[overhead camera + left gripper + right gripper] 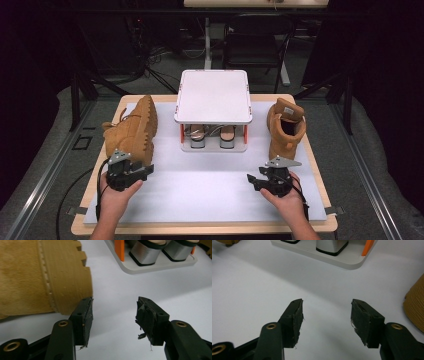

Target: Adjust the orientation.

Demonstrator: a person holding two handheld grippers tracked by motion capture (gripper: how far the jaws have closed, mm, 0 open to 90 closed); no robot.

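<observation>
A tan boot (134, 129) lies on its side at the table's left, sole toward the middle; its ridged sole (67, 275) lies close to my left gripper's near jaw. A second tan boot (285, 127) stands upright at the right, and its edge (415, 303) shows in the right gripper view. My left gripper (150, 171) (115, 312) is open and holds nothing, just in front of the lying boot. My right gripper (250, 180) (327, 313) is open and holds nothing, over the white mat in front of the standing boot.
A white two-level rack (213, 95) with orange posts stands at the table's middle back; a pair of silver-heeled shoes (212, 136) sits on its lower shelf (160, 263). A white mat (200, 190) covers the wooden table. Dark chairs and cables lie beyond.
</observation>
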